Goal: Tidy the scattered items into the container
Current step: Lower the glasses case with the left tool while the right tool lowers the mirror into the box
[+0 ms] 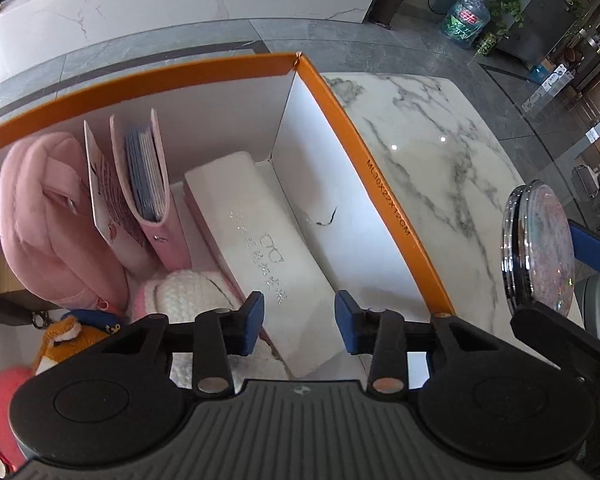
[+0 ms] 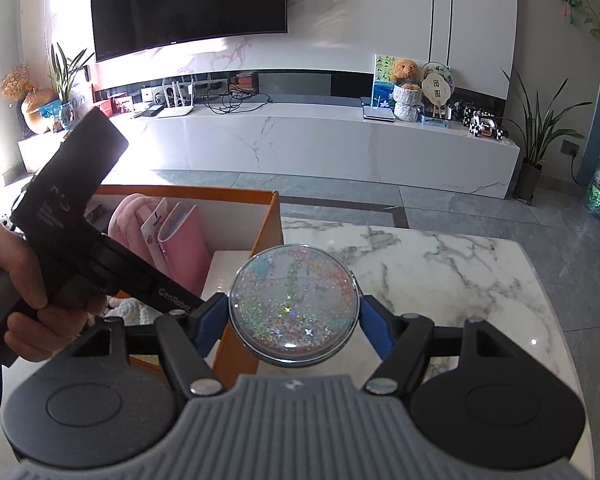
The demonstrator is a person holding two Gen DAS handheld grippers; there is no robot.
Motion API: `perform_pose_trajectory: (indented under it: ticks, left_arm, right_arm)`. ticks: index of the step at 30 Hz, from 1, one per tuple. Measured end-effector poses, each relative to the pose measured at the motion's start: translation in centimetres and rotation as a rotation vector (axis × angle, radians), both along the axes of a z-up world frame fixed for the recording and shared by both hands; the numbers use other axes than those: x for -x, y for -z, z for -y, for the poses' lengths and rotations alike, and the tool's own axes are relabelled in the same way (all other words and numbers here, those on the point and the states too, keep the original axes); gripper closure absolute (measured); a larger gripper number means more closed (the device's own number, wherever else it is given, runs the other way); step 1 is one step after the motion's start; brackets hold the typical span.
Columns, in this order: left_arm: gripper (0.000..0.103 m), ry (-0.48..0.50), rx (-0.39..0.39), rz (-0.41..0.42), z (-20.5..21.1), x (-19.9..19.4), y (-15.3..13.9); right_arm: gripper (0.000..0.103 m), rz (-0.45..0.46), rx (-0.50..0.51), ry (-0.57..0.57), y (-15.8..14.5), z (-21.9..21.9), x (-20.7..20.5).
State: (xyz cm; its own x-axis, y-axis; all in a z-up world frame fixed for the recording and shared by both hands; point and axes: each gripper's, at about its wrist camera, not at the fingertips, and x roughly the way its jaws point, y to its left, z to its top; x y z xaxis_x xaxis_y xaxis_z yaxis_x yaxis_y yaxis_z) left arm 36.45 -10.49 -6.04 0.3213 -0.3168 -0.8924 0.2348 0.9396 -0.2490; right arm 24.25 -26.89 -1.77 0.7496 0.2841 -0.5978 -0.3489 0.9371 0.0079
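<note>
An orange-rimmed cardboard box (image 1: 352,136) with white inside walls stands on the marble table. It holds a pink plush bag (image 1: 48,216), a pink binder (image 1: 156,200), a white glasses case (image 1: 260,248), a white knitted item (image 1: 188,292) and an orange plush toy (image 1: 68,340). My left gripper (image 1: 300,324) is open and empty, just above the glasses case inside the box. My right gripper (image 2: 294,320) is shut on a round glitter disc (image 2: 294,304), held beside the box's right wall (image 2: 266,220). The disc also shows at the right of the left wrist view (image 1: 540,252).
The white marble table (image 1: 440,152) extends right of the box; it also shows in the right wrist view (image 2: 460,272). A long white TV bench (image 2: 300,136) stands across the grey tiled floor. A water jug (image 1: 466,16) and potted plants sit far right.
</note>
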Motion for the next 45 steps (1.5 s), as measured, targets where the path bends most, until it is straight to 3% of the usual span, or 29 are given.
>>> perform_pose_trajectory:
  ticks: [4,7,12,17,21,34,45]
  left_arm:
    - [0.060,-0.006,0.002,0.025,-0.5,0.7,-0.5]
    - [0.060,0.002,0.007,0.090,-1.3,2.1,-2.5]
    - [0.059,-0.057,-0.049,0.166,-3.8,4.7,-5.5]
    - [0.059,-0.110,-0.099,0.196,-6.7,7.6,-6.6]
    - [0.059,-0.127,-0.142,0.215,-7.9,9.4,-6.6]
    - [0.053,-0.210,-0.077,0.208,-11.0,11.8,-6.5]
    - [0.049,-0.229,-0.057,0.227,-11.5,13.2,-7.0]
  right_arm:
    - [0.030,0.003,0.001,-0.015,-0.2,-0.1,0.2]
    - [0.030,0.022,0.005,-0.045,-0.7,-0.6,0.4]
    - [0.030,0.035,0.033,-0.143,-1.3,-2.9,0.1]
    - [0.030,0.018,0.158,-0.328,-1.0,-6.3,-1.8]
    - [0.030,-0.031,0.242,-0.383,-0.5,-8.8,-4.3]
    - [0.029,-0.215,0.408,-0.358,4.0,-13.4,-9.0]
    - [0.025,-0.198,0.473,-0.340,4.0,-13.8,-8.0]
